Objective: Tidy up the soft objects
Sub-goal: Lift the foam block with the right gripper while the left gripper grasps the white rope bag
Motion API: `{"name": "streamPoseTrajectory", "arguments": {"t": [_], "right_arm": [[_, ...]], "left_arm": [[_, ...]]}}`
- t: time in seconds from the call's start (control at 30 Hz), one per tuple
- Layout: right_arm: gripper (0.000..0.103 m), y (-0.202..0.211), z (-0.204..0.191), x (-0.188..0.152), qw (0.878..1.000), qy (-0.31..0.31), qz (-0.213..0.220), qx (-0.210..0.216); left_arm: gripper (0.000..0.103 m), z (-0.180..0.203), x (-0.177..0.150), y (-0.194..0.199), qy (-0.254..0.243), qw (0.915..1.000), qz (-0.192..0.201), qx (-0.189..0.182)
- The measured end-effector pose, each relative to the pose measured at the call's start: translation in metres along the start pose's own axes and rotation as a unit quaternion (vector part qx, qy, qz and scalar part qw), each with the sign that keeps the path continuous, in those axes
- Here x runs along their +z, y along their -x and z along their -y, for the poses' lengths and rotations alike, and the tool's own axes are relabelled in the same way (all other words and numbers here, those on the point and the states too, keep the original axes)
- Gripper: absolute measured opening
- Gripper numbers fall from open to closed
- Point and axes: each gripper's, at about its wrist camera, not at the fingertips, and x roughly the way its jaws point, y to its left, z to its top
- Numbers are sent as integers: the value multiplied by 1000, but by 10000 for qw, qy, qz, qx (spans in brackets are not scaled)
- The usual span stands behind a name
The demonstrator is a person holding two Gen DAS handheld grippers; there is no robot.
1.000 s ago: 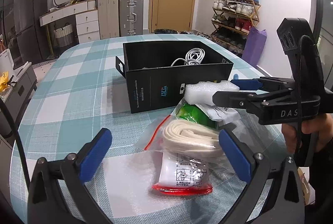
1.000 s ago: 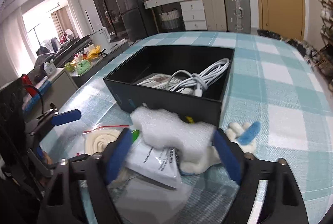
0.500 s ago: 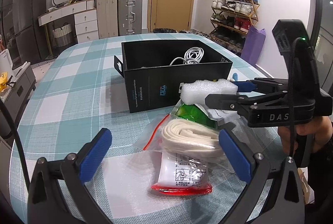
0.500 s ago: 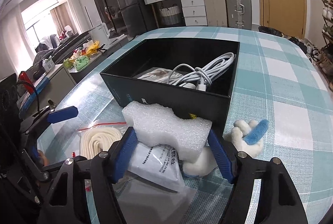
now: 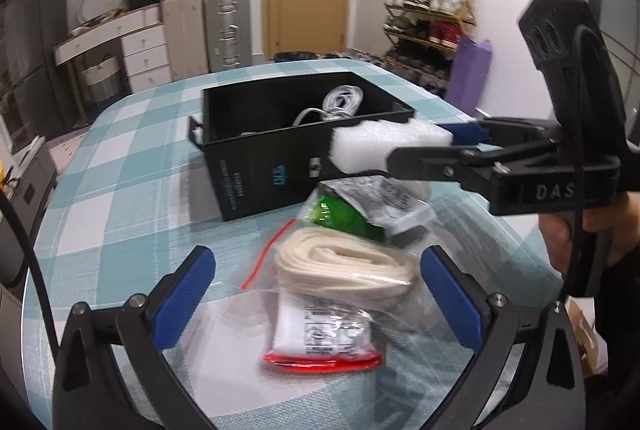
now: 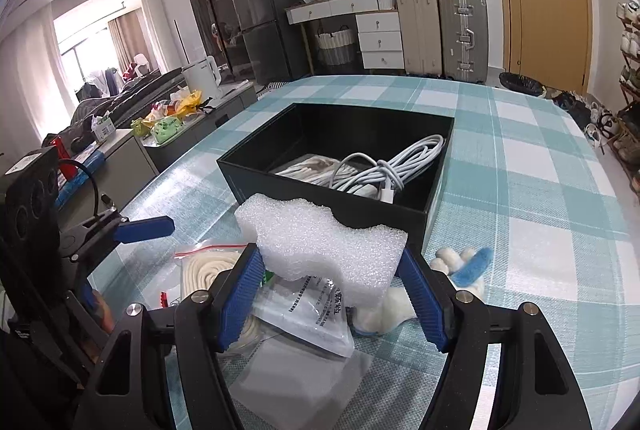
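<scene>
Two grippers work over a desk (image 6: 540, 166) covered in a teal-and-white checked cloth. The right gripper (image 6: 332, 290) clamps a white, rough-edged block of foam (image 6: 320, 242) between its blue pads, holding it lifted just in front of the near wall of an open black cardboard box (image 6: 288, 182). Inside that box lie a coiled white cable (image 6: 396, 162) and a flat clear packet (image 6: 308, 166). The left gripper (image 5: 316, 294) stands wide apart with nothing between its fingers, hovering low over a clear zip bag holding a folded cream band (image 5: 344, 262); its red-sealed end (image 5: 320, 358) points toward the camera. Just behind that bag sits a green item in clear plastic (image 5: 340, 216), partly under a printed white pouch (image 6: 308, 314). Right of the pouch, on the cloth, rests a fluffy white soft toy with a blue piece (image 6: 464, 270), near the box's corner.
</scene>
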Motion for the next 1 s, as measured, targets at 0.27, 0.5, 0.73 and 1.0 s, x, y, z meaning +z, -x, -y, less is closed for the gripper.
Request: {"name": "streamPoseTrajectory", "arguments": {"t": [0.27,0.5,0.73,1.0], "right_arm": [[71,5,1,0,10000,-24,24,-12],[71,5,3,1,10000,-32,26,-7],[71,5,3,1,10000,-23,30,-6],[71,8,1,1,10000,19,89,14]], "left_arm": [[103,19,0,-9,-461,9986,-254,-63],[97,22,2,-20,-507,9978,-423,29],[67,19,0,-17,-477,9981,-397,-51],[58,16,0,-4,-406,9988,-202,-161]]}}
